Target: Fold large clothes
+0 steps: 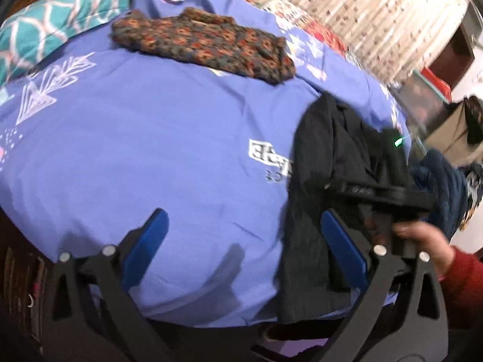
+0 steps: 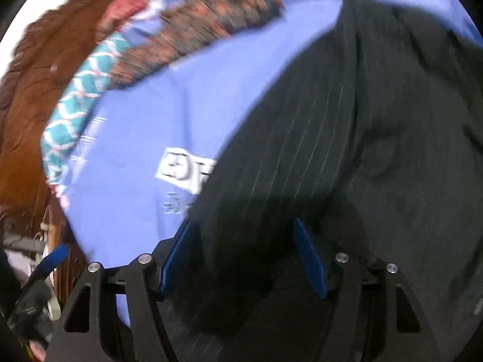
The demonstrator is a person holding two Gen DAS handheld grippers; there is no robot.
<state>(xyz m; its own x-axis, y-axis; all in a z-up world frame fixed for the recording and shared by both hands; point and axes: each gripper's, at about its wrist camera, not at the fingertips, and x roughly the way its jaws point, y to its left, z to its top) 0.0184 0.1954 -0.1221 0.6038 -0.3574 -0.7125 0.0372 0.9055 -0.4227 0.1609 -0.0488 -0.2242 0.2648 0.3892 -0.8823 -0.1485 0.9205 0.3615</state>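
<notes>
My left claw (image 1: 244, 247) apart over smooth blue bedsheet (image 1: 151, 150); right claw (image 2: 244, 256) apart, straddling rumpled black pinstriped garment (image 2: 347, 126) edge.

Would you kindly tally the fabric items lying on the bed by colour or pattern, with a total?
Black pinstriped garment: 1
Brown floral folded garment: 1
Blue-violet printed bedsheet: 1
Teal patterned pillow: 1
Total: 4

I see my left gripper (image 1: 241, 247): black frame, blue pads (image 1: 344, 247), silver screws. My right hand (image 1: 422, 241) is bare-skinned, its sleeve (image 1: 465, 283) red.
</notes>
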